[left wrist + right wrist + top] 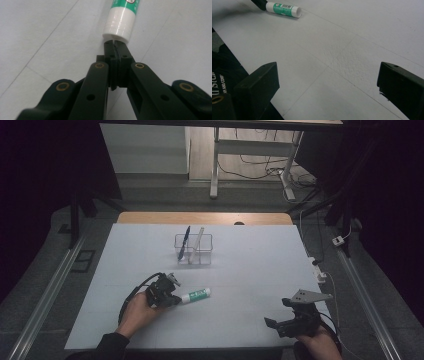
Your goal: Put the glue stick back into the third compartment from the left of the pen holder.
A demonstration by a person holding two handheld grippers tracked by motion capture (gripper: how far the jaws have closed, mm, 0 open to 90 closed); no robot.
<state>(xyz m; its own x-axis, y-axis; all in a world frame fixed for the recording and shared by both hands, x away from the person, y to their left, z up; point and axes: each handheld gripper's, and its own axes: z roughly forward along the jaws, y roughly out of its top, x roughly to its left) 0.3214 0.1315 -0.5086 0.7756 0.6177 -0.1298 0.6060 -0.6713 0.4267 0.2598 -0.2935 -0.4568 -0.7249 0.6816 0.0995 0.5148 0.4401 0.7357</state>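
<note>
Left claw (176, 300) is pinched shut with its tips touching the white cap end of the glue stick (195, 295), which lies flat on the bench (250, 320) toward the near edge, left of the middle. Right claw (274, 325) sits wide open near the near right corner, holding nothing

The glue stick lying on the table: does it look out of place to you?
Somewhat. The glue stick lies flat on the white table, while a blue pen and a pale stick stand in the clear organizer. The shut left gripper touches its end.
</note>
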